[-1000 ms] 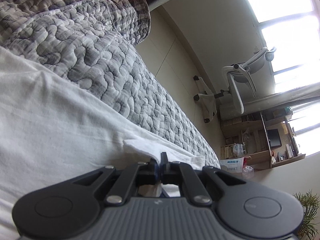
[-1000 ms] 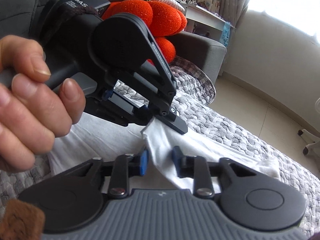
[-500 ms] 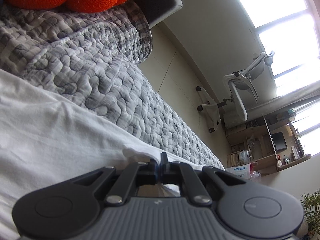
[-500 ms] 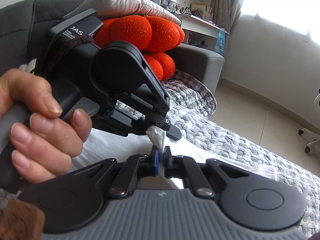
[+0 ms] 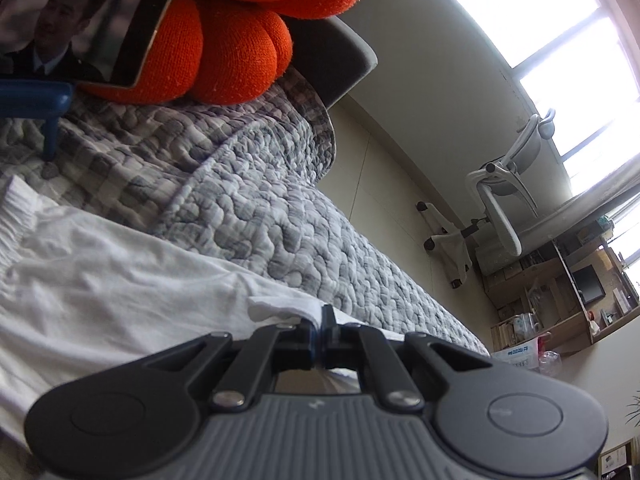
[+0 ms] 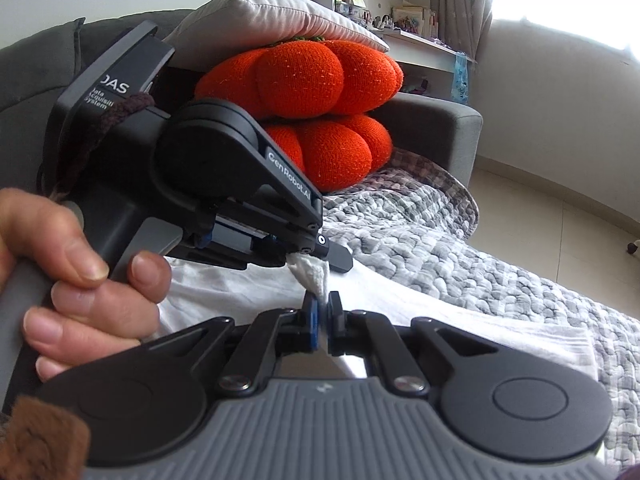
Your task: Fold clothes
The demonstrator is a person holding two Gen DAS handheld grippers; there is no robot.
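A: Left wrist view first. What did the left gripper have?

B: Its jaws were pressed together on a bunched corner of the white garment. The cloth ran away from the tool toward the upper left, lying on the grey quilt, with a ribbed band at its far end near the quilt's back edge by the orange cushion. A phone was propped against that cushion.

A: Long axis?

B: It looked to run from the pinched corner back toward the ribbed band, roughly along the gripper's forward line.

A: Right wrist view.

B: The right gripper was nearly closed, pinching a white tuft of the garment. The left gripper sat just beyond it, clamped on the same tuft from above, with the person's hand on its handle. The two tools were almost touching at the one corner.

A: So which was nearer the cloth?

B: Neither; both held the same corner. The rest of the garment spread out flat behind them and to the right along the quilt's front edge.

A: Judgement?

B: Probably a handover or regrip of the corner before the fold across the long axis. One of them would likely have to let go.
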